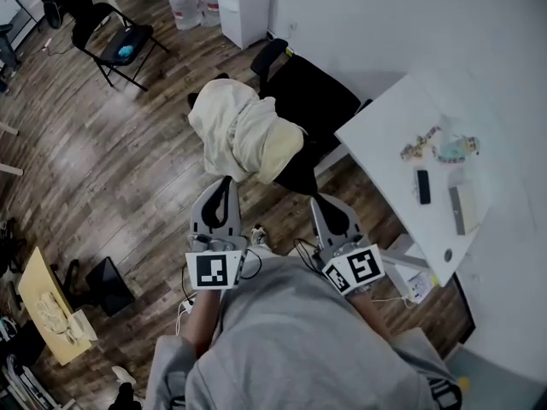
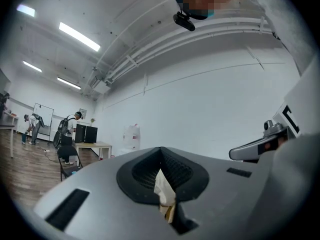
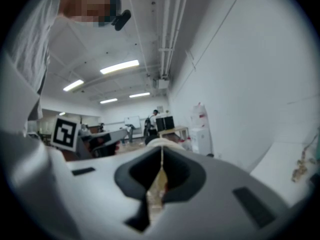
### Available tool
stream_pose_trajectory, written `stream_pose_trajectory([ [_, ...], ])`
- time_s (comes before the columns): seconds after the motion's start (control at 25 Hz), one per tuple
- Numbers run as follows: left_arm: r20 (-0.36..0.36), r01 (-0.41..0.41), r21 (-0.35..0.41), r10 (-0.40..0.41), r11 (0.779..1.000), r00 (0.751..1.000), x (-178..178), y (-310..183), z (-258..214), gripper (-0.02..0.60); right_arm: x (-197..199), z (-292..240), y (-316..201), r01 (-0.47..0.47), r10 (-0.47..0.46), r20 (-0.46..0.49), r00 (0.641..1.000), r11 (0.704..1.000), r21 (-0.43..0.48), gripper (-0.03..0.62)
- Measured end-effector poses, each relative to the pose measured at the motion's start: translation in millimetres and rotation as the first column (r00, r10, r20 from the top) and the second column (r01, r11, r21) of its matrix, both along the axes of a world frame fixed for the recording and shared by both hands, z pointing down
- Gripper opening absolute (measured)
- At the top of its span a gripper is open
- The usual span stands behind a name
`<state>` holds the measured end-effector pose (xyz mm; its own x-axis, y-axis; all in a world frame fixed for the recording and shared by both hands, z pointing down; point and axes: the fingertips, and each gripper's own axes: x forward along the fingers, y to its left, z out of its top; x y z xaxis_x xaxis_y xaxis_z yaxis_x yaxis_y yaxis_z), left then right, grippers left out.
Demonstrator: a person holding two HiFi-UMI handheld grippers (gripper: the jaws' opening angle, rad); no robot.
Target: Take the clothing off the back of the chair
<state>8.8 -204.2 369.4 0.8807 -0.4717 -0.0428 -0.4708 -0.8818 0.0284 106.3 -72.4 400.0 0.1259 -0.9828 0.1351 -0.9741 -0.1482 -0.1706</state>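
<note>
A cream piece of clothing point(image 1: 244, 135) lies bunched over the back of a black office chair point(image 1: 318, 99) in the head view. My left gripper point(image 1: 222, 181) reaches the near lower edge of the bundle. In the left gripper view it point(image 2: 161, 158) is shut, with a fold of cream cloth point(image 2: 164, 190) pinched between the jaws. My right gripper point(image 1: 315, 198) sits by the chair's dark back, at the bundle's right. The right gripper view shows it point(image 3: 161, 156) shut on a strip of the same cloth point(image 3: 158, 188). Both grippers point about level.
A white table point(image 1: 389, 135) stands close on the right, with a phone point(image 1: 423, 186) and small items on it. A black folding chair point(image 1: 115, 41), water jugs point(image 1: 188, 2) and a white cabinet point(image 1: 244, 2) lie farther off. At the lower left is a small yellow table point(image 1: 43, 301).
</note>
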Motion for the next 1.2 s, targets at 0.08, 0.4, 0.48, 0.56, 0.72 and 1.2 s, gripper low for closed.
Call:
stream_pose_trajectory([
  [0.08,0.008,-0.006,0.011,0.006,1.000,1.000,1.6,-6.6,0.2,0.035,-0.6,2.4,-5.3,-0.011,0.011,0.004,1.000,1.000,-0.002,0.034],
  [0.4,0.043,-0.026,-0.006,0.026,1.000,0.999,8.3,-24.6,12.2,0.037,-8.5,11.9,-20.6,-0.013,0.013,0.011,1.000,1.000,-0.026,0.034],
  [0.48,0.057,-0.033,0.000,0.033,0.999,0.998,12.9,-28.5,13.5,0.037,-6.5,13.7,-22.7,-0.016,0.017,0.011,1.000,0.999,-0.032,0.034],
  [0.56,0.074,-0.041,-0.001,0.041,0.999,0.996,17.9,-32.5,16.1,0.037,-4.4,15.8,-24.2,-0.021,0.022,0.012,1.000,0.999,-0.039,0.034],
  [0.72,0.101,-0.047,-0.005,0.047,0.999,0.994,28.3,-41.2,21.2,0.038,1.0,22.0,-26.3,-0.024,0.025,0.027,0.999,0.998,-0.054,0.034],
  [1.2,0.166,-0.005,-0.050,0.013,0.999,0.986,52.4,-63.3,34.1,0.140,25.8,24.1,-65.2,0.079,-0.078,0.017,0.997,0.995,-0.061,0.035],
])
